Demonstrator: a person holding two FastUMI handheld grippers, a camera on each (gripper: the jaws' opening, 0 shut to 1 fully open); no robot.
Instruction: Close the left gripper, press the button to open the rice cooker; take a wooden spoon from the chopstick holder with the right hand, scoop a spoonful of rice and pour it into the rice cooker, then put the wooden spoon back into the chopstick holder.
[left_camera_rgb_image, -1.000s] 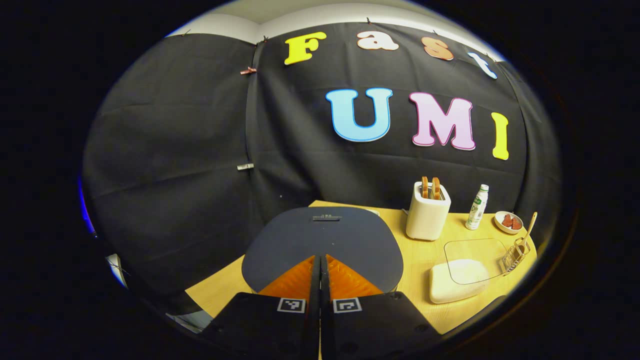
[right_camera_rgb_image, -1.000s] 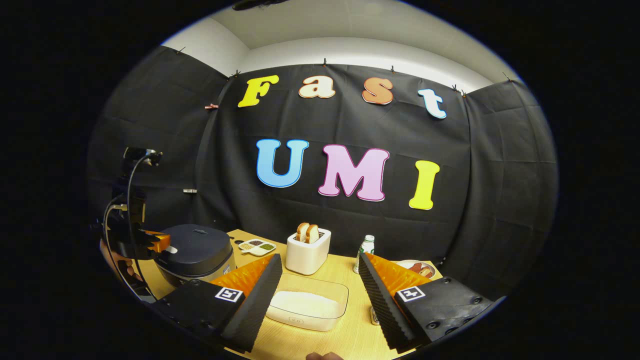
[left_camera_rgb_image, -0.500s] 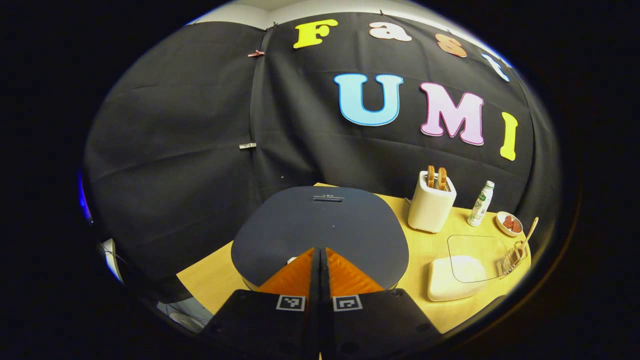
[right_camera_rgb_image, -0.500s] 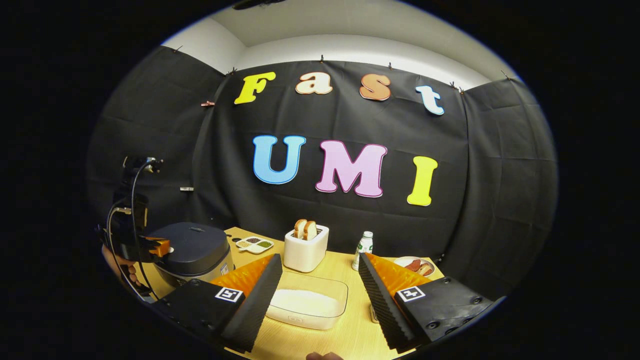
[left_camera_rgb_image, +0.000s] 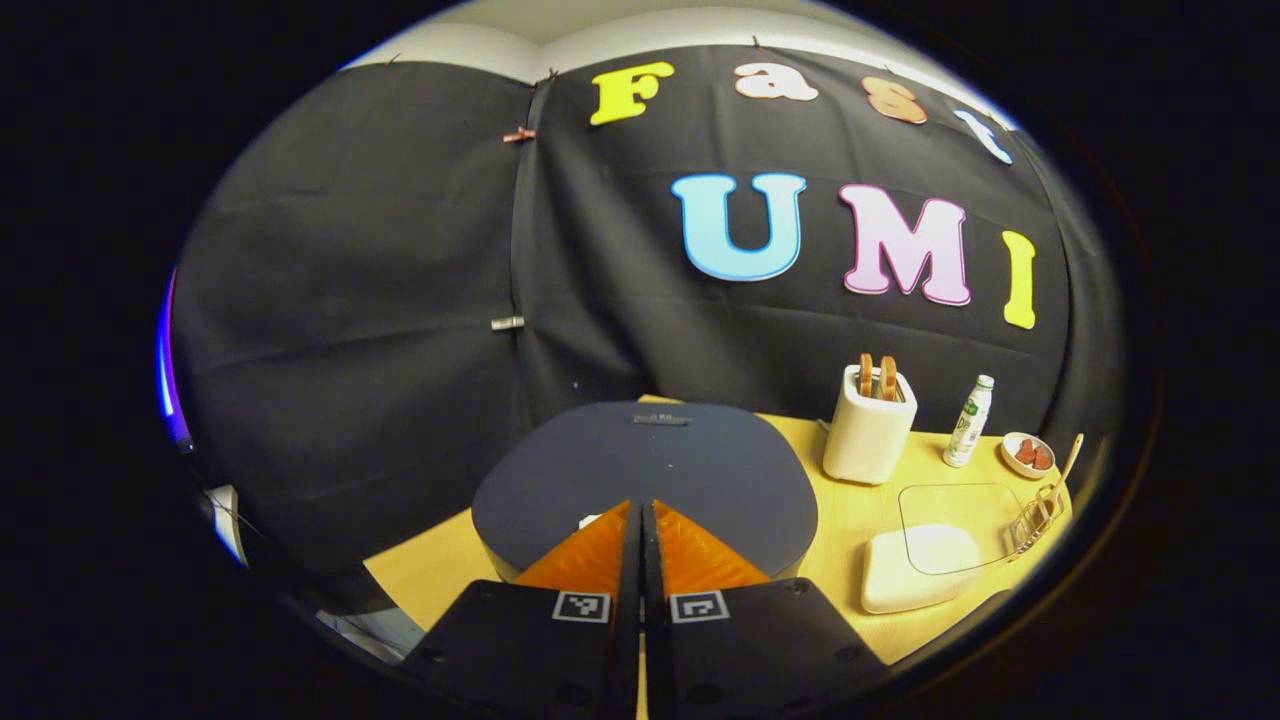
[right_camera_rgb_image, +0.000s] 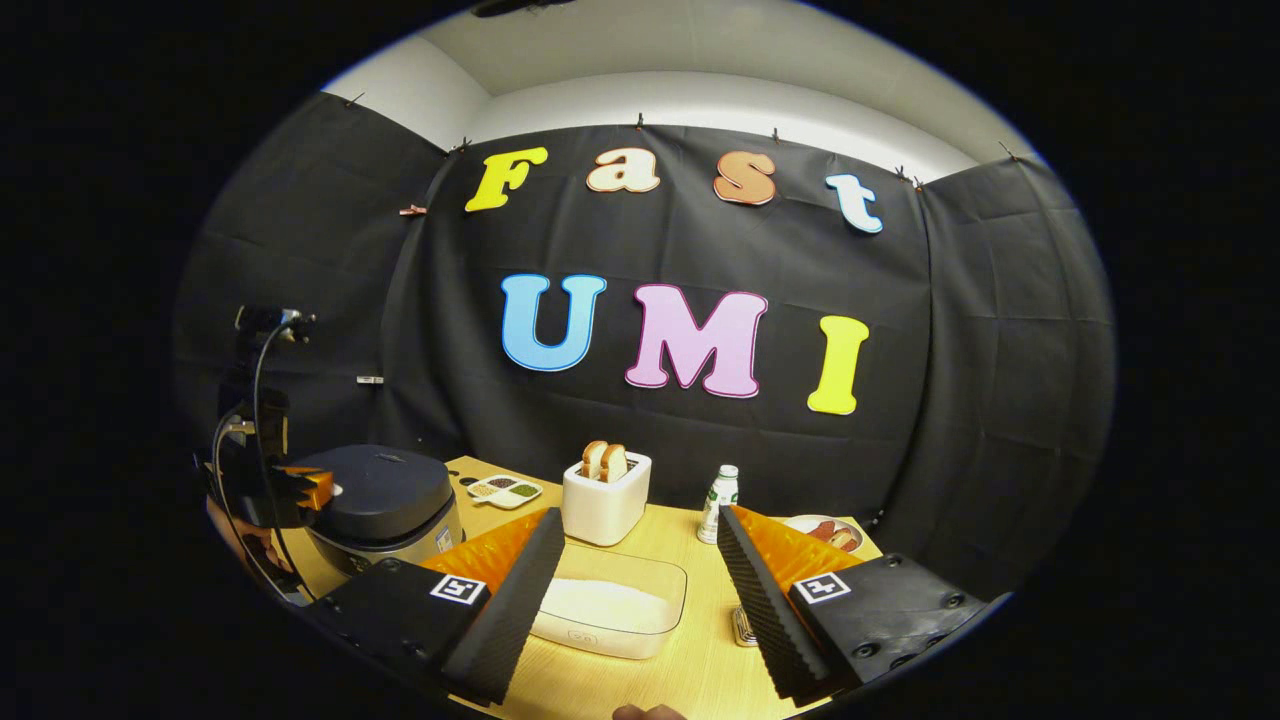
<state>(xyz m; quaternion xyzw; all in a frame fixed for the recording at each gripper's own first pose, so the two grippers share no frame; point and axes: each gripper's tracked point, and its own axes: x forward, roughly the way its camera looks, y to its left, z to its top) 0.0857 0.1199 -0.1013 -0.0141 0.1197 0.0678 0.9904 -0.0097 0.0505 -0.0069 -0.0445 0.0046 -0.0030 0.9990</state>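
The dark rice cooker (left_camera_rgb_image: 645, 470) stands straight ahead in the left gripper view, its lid down. My left gripper (left_camera_rgb_image: 640, 507) is shut with nothing between its fingers, tips over the lid's front edge by a small white button (left_camera_rgb_image: 590, 520). In the right gripper view the cooker (right_camera_rgb_image: 390, 497) sits at the left with the left gripper (right_camera_rgb_image: 305, 487) at its front. My right gripper (right_camera_rgb_image: 640, 522) hangs open above the clear rice container (right_camera_rgb_image: 610, 605). A wooden spoon (left_camera_rgb_image: 1068, 462) stands in the wire chopstick holder (left_camera_rgb_image: 1035, 508) at the far right.
On the wooden table (right_camera_rgb_image: 680, 560) stand a white toaster (right_camera_rgb_image: 605, 498) with bread, a small bottle (right_camera_rgb_image: 715, 493), a plate of food (right_camera_rgb_image: 825, 530) and a divided dish (right_camera_rgb_image: 503, 489). A hand holds the left gripper beside the cooker.
The left gripper dipped toward the cooker's front edge, then tilted back up slightly, staying shut. The right gripper has barely shifted and stays open.
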